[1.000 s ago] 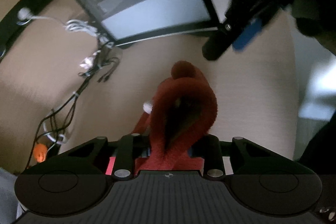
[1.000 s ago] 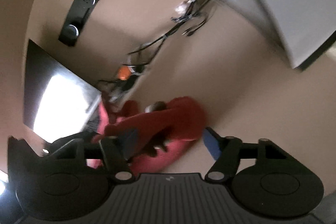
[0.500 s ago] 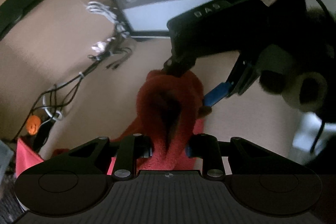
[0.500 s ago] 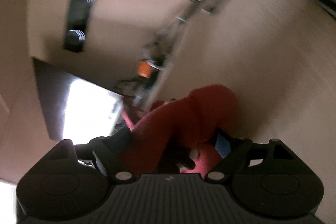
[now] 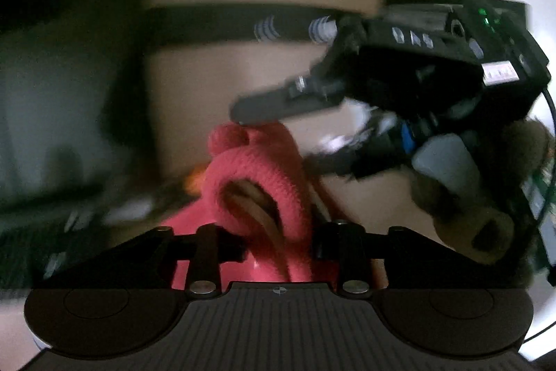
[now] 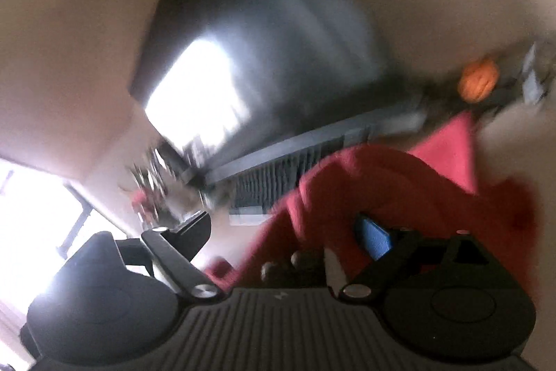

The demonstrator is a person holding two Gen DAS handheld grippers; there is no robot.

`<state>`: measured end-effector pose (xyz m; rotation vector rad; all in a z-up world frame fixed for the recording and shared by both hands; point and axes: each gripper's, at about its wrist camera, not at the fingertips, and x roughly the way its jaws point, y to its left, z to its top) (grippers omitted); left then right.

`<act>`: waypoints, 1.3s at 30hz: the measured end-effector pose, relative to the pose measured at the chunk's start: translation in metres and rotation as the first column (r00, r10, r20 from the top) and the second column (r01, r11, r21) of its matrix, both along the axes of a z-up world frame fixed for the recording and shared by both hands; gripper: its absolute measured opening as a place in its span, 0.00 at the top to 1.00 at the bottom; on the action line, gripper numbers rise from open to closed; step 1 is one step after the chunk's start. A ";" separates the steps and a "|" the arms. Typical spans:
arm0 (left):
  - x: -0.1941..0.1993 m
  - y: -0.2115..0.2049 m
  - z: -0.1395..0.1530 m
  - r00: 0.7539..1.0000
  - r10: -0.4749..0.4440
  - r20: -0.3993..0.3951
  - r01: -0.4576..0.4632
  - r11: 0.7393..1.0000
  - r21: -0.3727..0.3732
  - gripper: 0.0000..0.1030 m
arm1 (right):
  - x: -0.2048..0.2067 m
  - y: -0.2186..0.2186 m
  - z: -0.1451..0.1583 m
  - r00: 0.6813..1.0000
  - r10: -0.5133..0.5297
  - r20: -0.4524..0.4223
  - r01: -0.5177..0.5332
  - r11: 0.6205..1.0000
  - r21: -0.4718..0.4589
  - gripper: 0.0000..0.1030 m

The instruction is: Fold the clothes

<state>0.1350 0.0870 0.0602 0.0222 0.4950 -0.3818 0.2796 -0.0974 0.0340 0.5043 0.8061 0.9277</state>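
Note:
A red knitted garment [image 5: 257,169] bunches up between the fingers of my left gripper [image 5: 272,239], which is shut on it. Its looped top rises ahead of the jaws. In the left wrist view a black finger [image 5: 271,105] of the other gripper lies against the top of the garment. In the right wrist view the same red garment [image 6: 399,183] fills the lower right. My right gripper [image 6: 285,235] stands open around it, and cloth drapes over the blue-padded finger [image 6: 373,237]. Both views are blurred.
A dark monitor [image 6: 260,58] stands behind, with a keyboard edge [image 6: 278,169] below it. A black bar with striped marks [image 5: 243,23] crosses the beige table. An orange object [image 6: 477,82] sits among cables. A person's furry brown cuff [image 5: 486,197] holds the right tool.
Both cameras have swung fast, so the background has shifted and blurred. The right gripper has come in from the upper right onto the top of the garment. The left gripper keeps its hold.

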 end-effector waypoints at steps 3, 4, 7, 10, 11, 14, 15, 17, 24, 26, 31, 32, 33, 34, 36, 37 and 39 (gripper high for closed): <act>0.002 0.059 -0.033 0.982 0.043 -0.184 -0.070 0.987 -0.143 0.44 | -0.005 0.023 0.004 0.999 -0.018 0.036 0.021 0.997 -0.076 0.12; 0.002 0.076 -0.043 0.973 0.050 -0.227 -0.093 0.979 -0.183 0.38 | -0.009 0.017 0.012 0.997 -0.040 0.064 0.045 0.996 -0.071 0.11; 0.002 0.105 -0.047 0.964 0.030 -0.265 -0.102 0.960 -0.260 0.25 | -0.028 -0.020 0.040 0.970 -0.154 0.190 0.179 0.976 -0.121 0.01; 0.008 0.127 -0.042 0.964 -0.053 -0.259 -0.055 0.919 -0.391 0.15 | -0.049 -0.056 0.050 0.919 -0.229 0.320 0.319 0.910 -0.266 0.00; 0.010 0.132 -0.040 0.964 -0.080 -0.254 -0.037 0.904 -0.425 0.13 | -0.052 -0.060 0.039 0.928 -0.234 0.290 0.313 0.912 -0.267 0.00; 0.020 0.133 -0.041 0.964 -0.089 -0.249 -0.034 0.892 -0.450 0.08 | -0.061 -0.071 0.007 0.949 -0.246 0.197 0.294 0.917 -0.269 0.00; 0.025 0.131 -0.044 0.961 -0.072 -0.268 -0.058 0.893 -0.446 0.08 | -0.064 -0.075 -0.004 0.954 -0.250 0.166 0.287 0.919 -0.269 0.00; 0.041 0.123 -0.056 0.947 -0.067 -0.313 -0.091 0.882 -0.463 0.08 | -0.071 -0.083 -0.025 0.961 -0.256 0.103 0.275 0.923 -0.269 0.00; 0.075 0.084 -0.064 0.926 -0.126 -0.355 -0.056 0.886 -0.460 0.12 | -0.073 -0.086 -0.057 0.975 -0.223 0.007 0.217 0.943 -0.251 0.32; 0.071 0.086 -0.046 0.950 -0.108 -0.292 -0.040 0.888 -0.459 0.15 | -0.062 -0.074 -0.041 0.981 -0.185 0.055 0.192 0.952 -0.239 0.34; 0.058 0.094 0.001 0.992 -0.051 -0.116 -0.007 0.892 -0.453 0.09 | -0.040 -0.027 -0.026 0.989 -0.053 0.141 0.096 0.943 -0.318 0.34; 0.055 0.096 0.011 0.996 -0.040 -0.080 0.000 0.893 -0.451 0.09 | -0.039 -0.015 -0.033 0.987 -0.033 0.159 0.089 0.929 -0.359 0.33; 0.054 0.100 0.012 0.997 -0.004 -0.079 -0.031 0.903 -0.428 0.09 | -0.039 -0.007 -0.038 0.982 -0.020 0.189 0.094 0.916 -0.390 0.30; 0.052 0.104 0.013 0.996 0.038 -0.084 -0.069 0.914 -0.401 0.09 | -0.039 -0.002 -0.039 0.977 -0.013 0.211 0.100 0.907 -0.408 0.28; 0.050 0.112 0.010 0.990 0.087 -0.110 -0.123 0.917 -0.380 0.09 | -0.039 0.002 -0.037 0.976 0.003 0.218 0.090 0.904 -0.418 0.25; 0.050 0.115 0.006 0.987 0.087 -0.136 -0.135 0.909 -0.394 0.09 | -0.040 0.001 -0.035 0.975 0.016 0.220 0.081 0.902 -0.424 0.24; 0.051 0.113 -0.004 0.982 0.066 -0.178 -0.135 0.902 -0.410 0.08 | -0.039 -0.003 -0.034 0.972 0.045 0.229 0.061 0.897 -0.438 0.24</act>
